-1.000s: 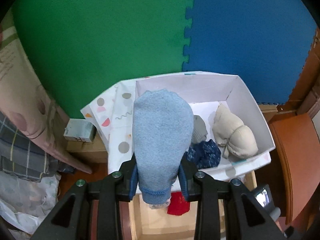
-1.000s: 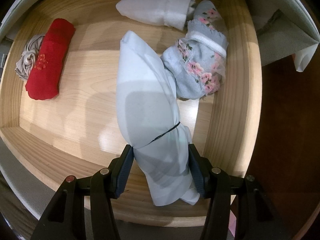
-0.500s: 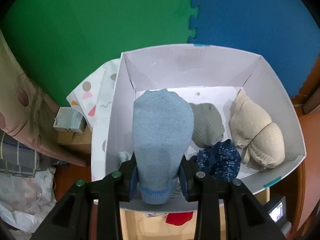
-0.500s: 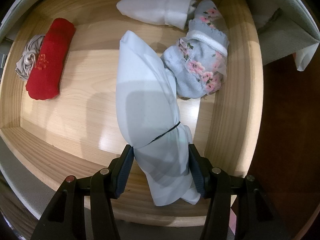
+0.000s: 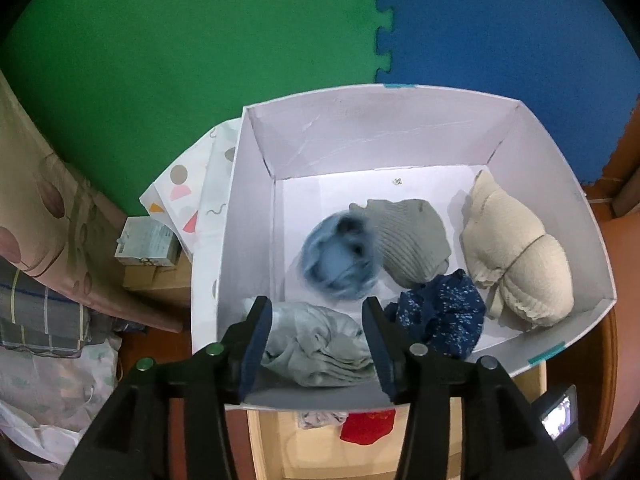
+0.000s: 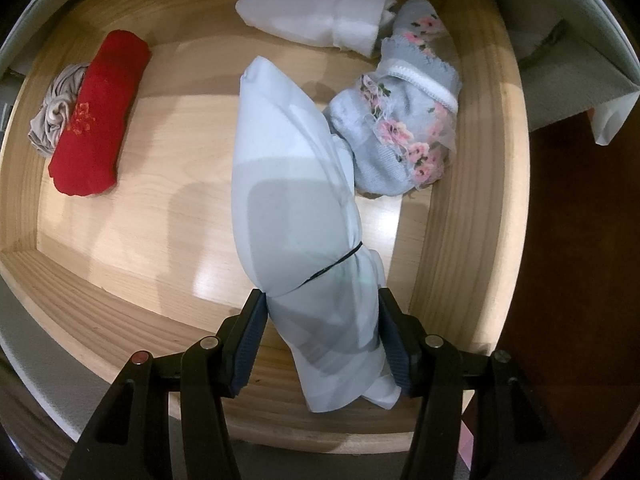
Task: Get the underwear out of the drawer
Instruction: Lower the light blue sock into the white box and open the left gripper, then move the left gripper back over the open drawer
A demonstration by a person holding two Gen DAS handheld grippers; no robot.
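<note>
Hanging over the white box, your left claw is opening and holds nothing. The blue roll looks blurry and sits inside the box, apart from the pads, next to the gray roll, the tan roll and the dark blue dotted one. Your right claw squeezes the pale blue bundle above the wooden drawer, where the red roll, white roll and flowery pair lie.
</note>
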